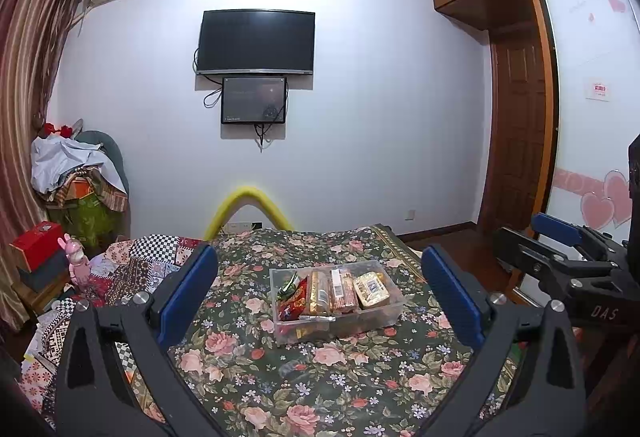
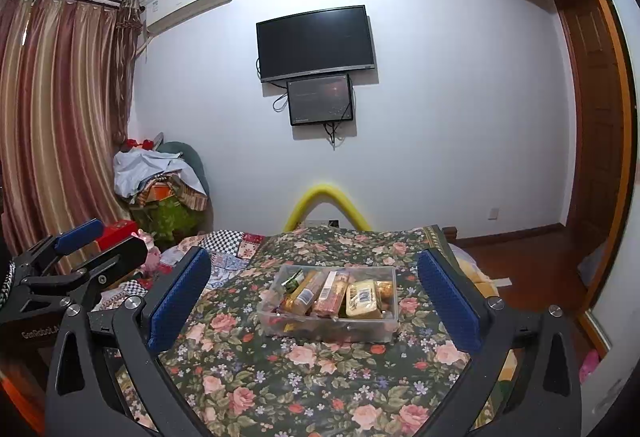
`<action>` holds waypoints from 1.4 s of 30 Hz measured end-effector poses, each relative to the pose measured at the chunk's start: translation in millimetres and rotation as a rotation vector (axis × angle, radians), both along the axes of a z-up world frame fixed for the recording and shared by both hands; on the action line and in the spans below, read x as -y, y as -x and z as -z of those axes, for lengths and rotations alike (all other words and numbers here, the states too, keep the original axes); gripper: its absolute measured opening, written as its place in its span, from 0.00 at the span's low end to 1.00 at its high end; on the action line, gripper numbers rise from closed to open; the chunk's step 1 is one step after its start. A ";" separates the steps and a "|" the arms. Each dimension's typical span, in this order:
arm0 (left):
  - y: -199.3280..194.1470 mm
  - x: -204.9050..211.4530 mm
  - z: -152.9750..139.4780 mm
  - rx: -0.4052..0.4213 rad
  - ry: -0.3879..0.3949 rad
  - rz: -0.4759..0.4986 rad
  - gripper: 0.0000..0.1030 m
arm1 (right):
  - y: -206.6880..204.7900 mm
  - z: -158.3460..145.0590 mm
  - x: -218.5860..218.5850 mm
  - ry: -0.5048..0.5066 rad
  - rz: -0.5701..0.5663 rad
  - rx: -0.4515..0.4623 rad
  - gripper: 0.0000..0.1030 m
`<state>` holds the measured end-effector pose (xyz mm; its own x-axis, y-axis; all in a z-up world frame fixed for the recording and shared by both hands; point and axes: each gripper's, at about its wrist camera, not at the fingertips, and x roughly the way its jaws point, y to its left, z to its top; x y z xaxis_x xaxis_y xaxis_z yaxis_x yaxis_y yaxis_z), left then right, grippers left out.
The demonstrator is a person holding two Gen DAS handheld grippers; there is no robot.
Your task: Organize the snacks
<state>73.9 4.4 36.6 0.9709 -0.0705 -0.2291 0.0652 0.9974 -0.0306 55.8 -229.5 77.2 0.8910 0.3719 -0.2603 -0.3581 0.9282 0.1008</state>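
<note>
The left claw (image 1: 320, 293) stands with its blue-padded jaws spread wide and nothing between them, framing the lower centre of the left wrist view. The right claw (image 2: 314, 295) is likewise wide apart and empty in the right wrist view. Each claw shows at the edge of the other's picture: white letters "DAS" mark the right claw's black body at the right edge of the left view, and "GenRobot" can be partly read on the left claw's body at the left edge of the right view.

Between and beyond the jaws, a clear plastic box (image 1: 394, 307) sits on a floral bedspread (image 1: 320, 377), apart from both claws. Snack packets (image 1: 340, 291) lie packed side by side inside, their long axes running away from the cameras toward the far wall; a gold-wrapped one carries a blue-and-white label too small to read.

On the wall above hang a dark television (image 1: 256, 41) and a smaller screen (image 1: 254, 100).
</note>
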 end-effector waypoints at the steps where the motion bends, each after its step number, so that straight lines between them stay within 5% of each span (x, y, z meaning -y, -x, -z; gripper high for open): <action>1: 0.2 0.4 -0.2 0.000 -0.001 0.001 1.00 | 0.4 -0.3 0.5 -0.002 0.001 -0.002 1.00; 42: -4.6 2.9 5.5 -0.014 0.011 0.001 1.00 | 0.7 -2.3 6.1 -0.004 0.015 -0.007 1.00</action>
